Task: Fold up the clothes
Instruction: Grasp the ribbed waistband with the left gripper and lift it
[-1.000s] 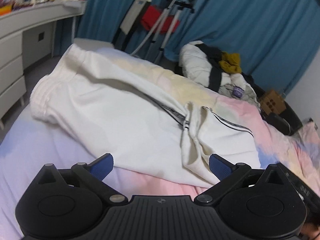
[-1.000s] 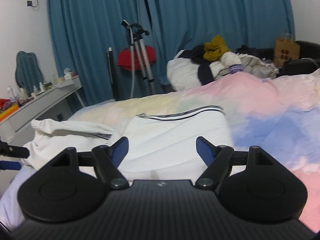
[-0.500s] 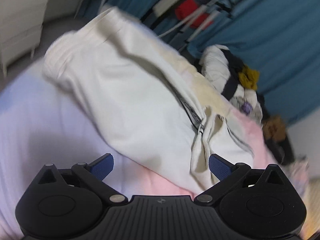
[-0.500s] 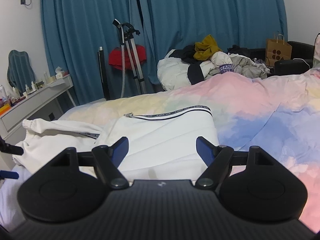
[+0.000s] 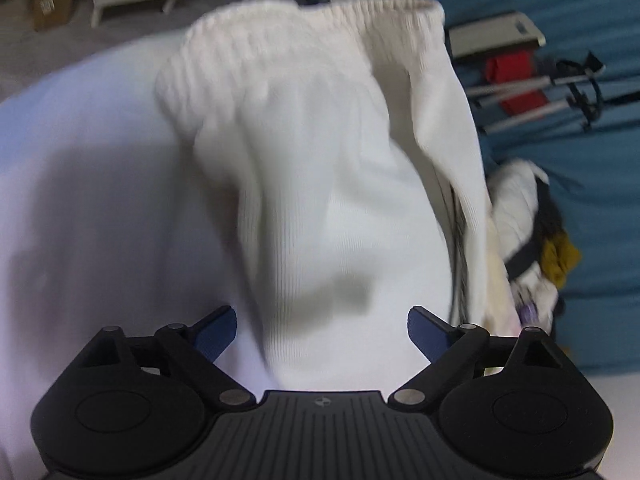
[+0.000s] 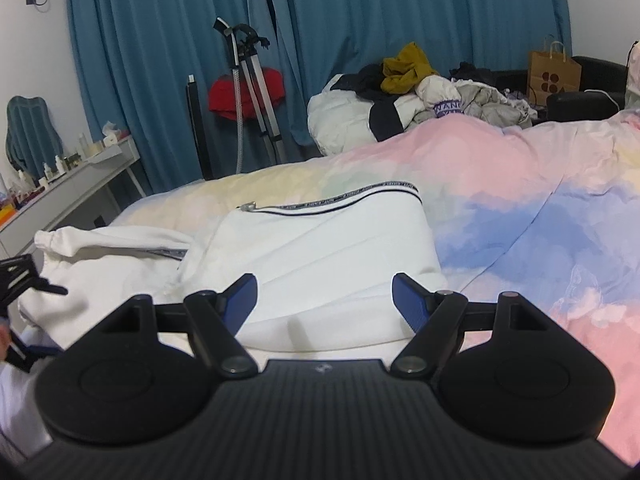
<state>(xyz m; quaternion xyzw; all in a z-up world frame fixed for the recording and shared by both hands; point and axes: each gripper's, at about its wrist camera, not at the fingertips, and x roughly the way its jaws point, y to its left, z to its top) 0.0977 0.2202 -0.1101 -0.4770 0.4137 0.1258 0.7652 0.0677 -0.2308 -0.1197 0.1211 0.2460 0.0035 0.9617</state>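
White trousers with a ribbed cuff and a dark striped side band lie on the pastel bed; they fill the left wrist view (image 5: 328, 184) and spread across the middle of the right wrist view (image 6: 332, 248). My left gripper (image 5: 322, 330) is open, close above one trouser leg, with the cloth lying between its blue pads (image 5: 214, 330). My right gripper (image 6: 324, 300) is open and empty just above the folded near part of the trousers. The left gripper also shows at the left edge of the right wrist view (image 6: 24, 280).
The pastel pink, blue and yellow bedcover (image 6: 520, 200) spreads to the right. A heap of clothes (image 6: 408, 96) lies at the far end of the bed. A tripod (image 6: 250, 92), a white desk (image 6: 76, 188) and blue curtains (image 6: 360, 20) stand behind.
My left gripper has swung left and down, close over the trouser leg toward its ribbed cuff. My right gripper has barely moved. Both stay open.
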